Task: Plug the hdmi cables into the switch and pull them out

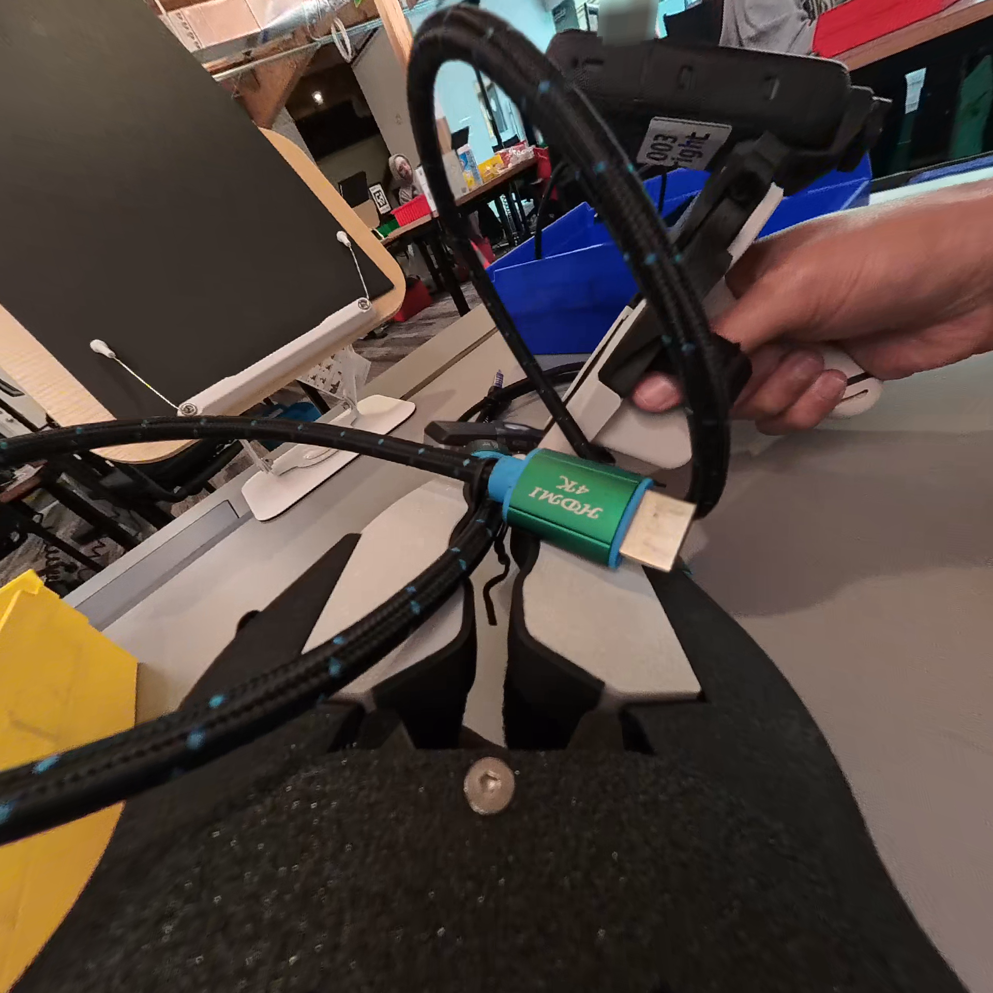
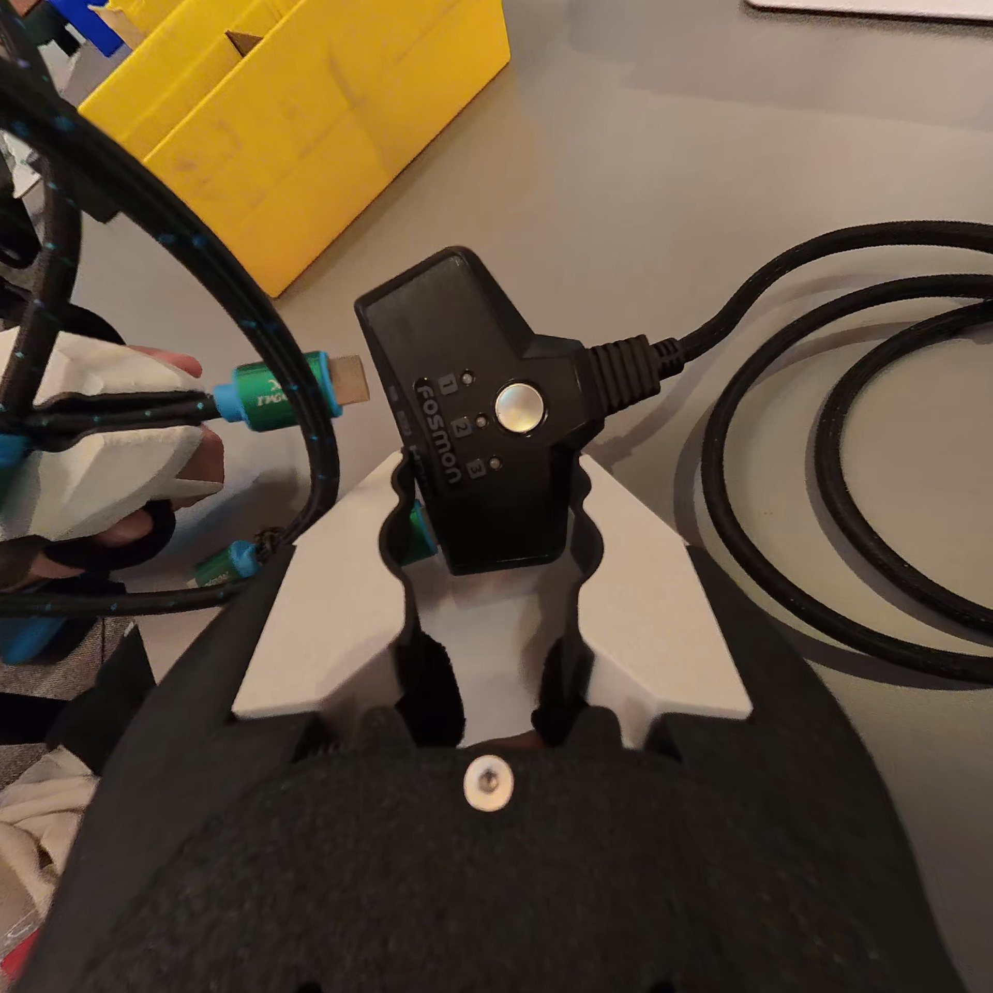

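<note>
Left wrist view: the left tongs (image 1: 491,529) are squeezed nearly closed on a black cord (image 1: 301,682) with blue flecks, just behind its green plug (image 1: 572,508); the plug's metal tip (image 1: 658,529) sticks out toward 3 o'clock; the cord loops up high to 12 o'clock and curves back down; at 2 o'clock a hand (image 1: 860,317) holds the other tool, the right tongs (image 1: 602,430), low on the grey worktop (image 1: 860,591); a yellow box (image 1: 59,752) sits at 9 o'clock; a blue bin (image 1: 569,279) stands at 1 o'clock.

Right wrist view: the right tongs (image 2: 491,483) are closed on a black switch box (image 2: 483,424), holding its near end; the box has a round silver button (image 2: 518,407) and its own thick black cable (image 2: 806,430) curling off to 3 o'clock; at 9 o'clock the left tongs (image 2: 199,411) hold the green plug (image 2: 279,395), its metal tip just beside the box's side but not in; a second green plug (image 2: 422,529) is already pushed into the box lower down; a yellow box (image 2: 322,134) sits at 11 o'clock.
</note>
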A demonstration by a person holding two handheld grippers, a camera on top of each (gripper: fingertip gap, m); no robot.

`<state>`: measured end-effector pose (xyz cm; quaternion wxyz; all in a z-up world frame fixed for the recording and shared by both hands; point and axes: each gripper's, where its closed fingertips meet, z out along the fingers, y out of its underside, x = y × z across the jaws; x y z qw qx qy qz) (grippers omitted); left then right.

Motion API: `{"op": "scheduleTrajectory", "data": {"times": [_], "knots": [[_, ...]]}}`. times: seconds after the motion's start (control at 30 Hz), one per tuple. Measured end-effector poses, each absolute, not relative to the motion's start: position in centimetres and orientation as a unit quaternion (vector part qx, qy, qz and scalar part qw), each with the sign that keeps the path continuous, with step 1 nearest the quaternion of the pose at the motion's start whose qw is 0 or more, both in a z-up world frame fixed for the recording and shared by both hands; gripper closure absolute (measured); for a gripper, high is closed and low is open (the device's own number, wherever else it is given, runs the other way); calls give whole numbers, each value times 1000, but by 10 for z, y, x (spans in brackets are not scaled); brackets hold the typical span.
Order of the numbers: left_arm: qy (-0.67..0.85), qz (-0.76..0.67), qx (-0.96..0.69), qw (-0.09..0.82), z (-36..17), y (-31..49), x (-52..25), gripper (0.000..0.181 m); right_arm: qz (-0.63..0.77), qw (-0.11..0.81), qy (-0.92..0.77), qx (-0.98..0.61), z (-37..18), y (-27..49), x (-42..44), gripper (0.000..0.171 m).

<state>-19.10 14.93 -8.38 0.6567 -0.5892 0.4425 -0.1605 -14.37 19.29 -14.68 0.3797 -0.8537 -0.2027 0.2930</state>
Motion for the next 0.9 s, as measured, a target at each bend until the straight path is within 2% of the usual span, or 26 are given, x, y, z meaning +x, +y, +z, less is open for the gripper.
{"op": "scheduleTrajectory", "data": {"times": [0.03, 0.6, 0.9], "knots": [[444, -157, -589, 656, -84, 149, -191, 175, 293, 379, -202, -854, -147, 192, -146, 114], [437, -125, -594, 664, -85, 154, -193, 175, 296, 387, -199, -850, -145, 193, -149, 114], [426, -124, -569, 692, -77, 154, -194, 175, 235, 444, -219, -837, -130, 196, -146, 114]]}}
